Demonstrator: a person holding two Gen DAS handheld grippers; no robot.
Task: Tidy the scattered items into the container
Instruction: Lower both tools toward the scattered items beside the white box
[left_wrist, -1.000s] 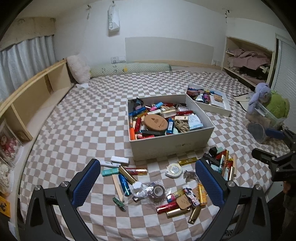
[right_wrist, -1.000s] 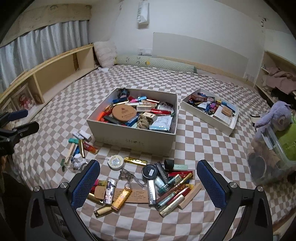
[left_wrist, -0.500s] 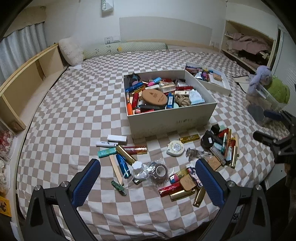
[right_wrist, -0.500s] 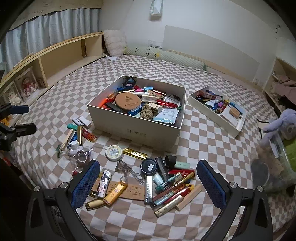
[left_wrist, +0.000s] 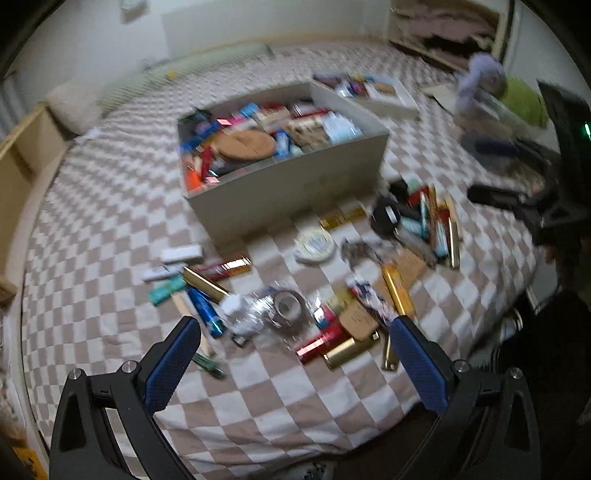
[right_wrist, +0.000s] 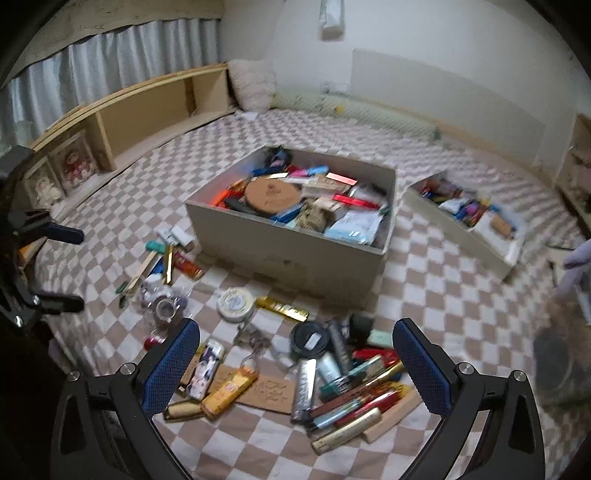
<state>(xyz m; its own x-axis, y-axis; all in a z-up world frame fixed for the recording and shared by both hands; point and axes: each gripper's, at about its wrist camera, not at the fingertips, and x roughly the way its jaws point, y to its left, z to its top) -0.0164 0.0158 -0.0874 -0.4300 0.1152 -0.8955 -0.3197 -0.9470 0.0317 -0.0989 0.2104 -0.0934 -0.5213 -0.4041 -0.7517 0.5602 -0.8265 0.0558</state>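
- On the bed (right_wrist: 443, 295), a full box (right_wrist: 288, 254) sits behind scattered items (right_wrist: 332, 369).
- Left claw (left_wrist: 295, 354) and right claw (right_wrist: 295, 354) hover wide open, empty.

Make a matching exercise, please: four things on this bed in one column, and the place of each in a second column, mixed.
Things:
1. round cork disc
2. round white tin
3. black round lid
4. tape roll in clear bag

Places:
A. between the fingertips of the right hand-held gripper
B. inside the big box
C. on the cloth, just in front of the box
D. left of the white tin, near the wooden stick

Pairs: 1-B, 2-C, 3-A, 4-D
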